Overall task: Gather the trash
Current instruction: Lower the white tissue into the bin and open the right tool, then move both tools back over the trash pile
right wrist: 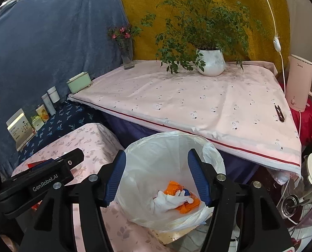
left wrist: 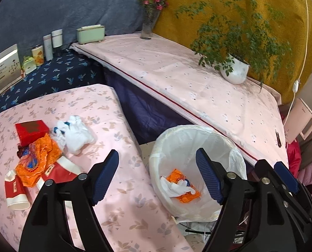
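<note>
At the lower centre of both views, the lined bin (right wrist: 172,168) holds an orange wrapper (right wrist: 183,199) and white tissue (right wrist: 168,201); both grippers' jaws stand spread, pinching nothing.

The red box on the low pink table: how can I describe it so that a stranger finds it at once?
Find the low table with the pink leaf-print cloth, left of the white-lined bin. A heap of trash lies on it. The red box is at the heap's far end, beside the white crumpled bag; it alone is flat and square, with a dark emblem on its lid.
</note>
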A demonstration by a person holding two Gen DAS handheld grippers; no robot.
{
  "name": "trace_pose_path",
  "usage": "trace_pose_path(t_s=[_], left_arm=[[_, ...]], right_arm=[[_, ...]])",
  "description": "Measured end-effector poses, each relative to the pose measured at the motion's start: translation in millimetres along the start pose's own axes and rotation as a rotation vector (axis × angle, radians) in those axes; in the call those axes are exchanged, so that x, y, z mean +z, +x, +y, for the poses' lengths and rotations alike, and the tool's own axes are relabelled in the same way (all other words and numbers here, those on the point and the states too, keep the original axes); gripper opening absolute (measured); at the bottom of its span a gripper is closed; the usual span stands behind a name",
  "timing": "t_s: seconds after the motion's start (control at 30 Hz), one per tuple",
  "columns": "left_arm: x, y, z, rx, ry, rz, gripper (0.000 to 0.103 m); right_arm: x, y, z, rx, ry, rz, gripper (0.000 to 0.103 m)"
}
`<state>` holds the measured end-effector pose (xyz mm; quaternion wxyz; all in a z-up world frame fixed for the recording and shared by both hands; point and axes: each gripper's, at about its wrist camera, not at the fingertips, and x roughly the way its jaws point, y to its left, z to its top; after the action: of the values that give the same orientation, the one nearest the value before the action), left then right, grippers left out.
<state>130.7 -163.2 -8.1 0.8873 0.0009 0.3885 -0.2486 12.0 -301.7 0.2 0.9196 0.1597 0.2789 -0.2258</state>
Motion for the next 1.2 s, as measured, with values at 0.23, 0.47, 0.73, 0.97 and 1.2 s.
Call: trace_pose_path(t_s=[0.23,0.47,0.73,0.97,1.2], left_arm=[[-1,-24,37,0.057,-0.065,-0.037,0.079],[-7,-44,75,0.113,-0.122,-0.055,0.084],[-13,-61,103,0.17,-0.145,-0.075,0.084],[-22,-69,126,0.211,-0.162,-0.07,0.085],[-33,-75,160,0.275,-0.205,-0.061,0.089]], right_arm=[[-3,-15,29,0.037,-0.039,-0.012,0.069],[-14,-24,62,0.076,-0.089,-0.004,0.076],[-25,-29,93,0.116,-0.136,0.015,0.08],[-37,-29,118,0.137,-0.172,0.038,0.082],[-48,-23,139,0.155,-0.188,0.069,0.084]])
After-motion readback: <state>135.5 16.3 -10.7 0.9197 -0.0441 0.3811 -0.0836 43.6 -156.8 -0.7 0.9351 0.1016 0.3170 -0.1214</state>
